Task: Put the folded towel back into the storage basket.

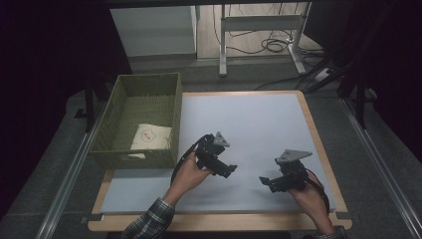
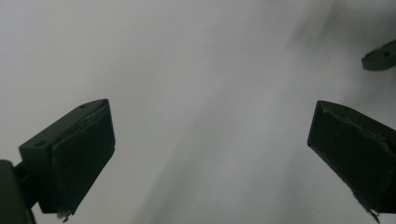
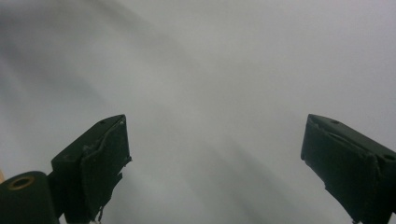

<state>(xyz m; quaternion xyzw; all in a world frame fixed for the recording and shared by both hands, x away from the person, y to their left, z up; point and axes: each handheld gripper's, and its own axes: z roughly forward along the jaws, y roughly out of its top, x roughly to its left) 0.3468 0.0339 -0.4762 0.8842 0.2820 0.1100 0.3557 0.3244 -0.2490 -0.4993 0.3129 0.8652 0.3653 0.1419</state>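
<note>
Inspection found both hand-held tools over the pale grey mat [image 1: 259, 124] covering the wooden table, near its front edge. The left gripper [image 1: 230, 170] was held with its jaws spread wide and nothing between them; in its own view the two black pads [image 2: 79, 154] stood far apart over blurred grey surface. The right gripper [image 1: 263, 181] was likewise wide apart and empty, pointing toward the left one, with bare mat between the two.

The nearest object was a cream folded cloth with a small printed face [image 1: 151, 137], lying on the floor of the olive woven rectangular basket [image 1: 122, 157] that sat on the table's left edge, beside the left gripper. The cloth lay against the basket's near wall and was apart from both tools.

In my judgement the step was a reach or rest over the mat. To do it well, the left tool should clear the basket's near wall from above before descending, jaws kept wide, and close on a raised fold rather than the flat weave.
</note>
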